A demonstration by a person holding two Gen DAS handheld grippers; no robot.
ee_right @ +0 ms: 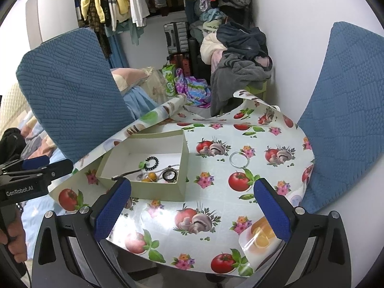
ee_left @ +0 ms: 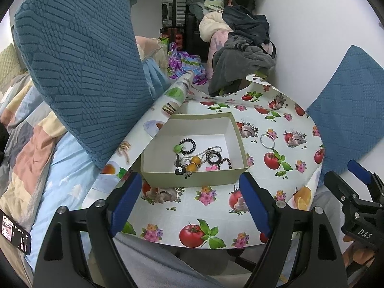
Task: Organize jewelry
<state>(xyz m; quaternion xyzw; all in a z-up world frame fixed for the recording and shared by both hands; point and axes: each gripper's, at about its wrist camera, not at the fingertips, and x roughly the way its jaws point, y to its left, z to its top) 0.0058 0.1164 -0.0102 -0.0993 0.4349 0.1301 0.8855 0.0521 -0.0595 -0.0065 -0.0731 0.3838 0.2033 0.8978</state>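
Worktop cloth carries one stray silver ring (ee_right: 238, 159) lying flat just right of the box (ee_right: 153, 187), dead ahead between the right gripper (ee_right: 192, 208) fingers, spread wide and empty; left gripper (ee_left: 192, 201), likewise, faces the box.

Bright, even indoor light in both views, shadows soft. Glare gleams off the glossy tablecloth (ee_right: 182, 225) near its front edge. Fisheye bends the edges hard, corners go black, and focus holds sharp throughout.
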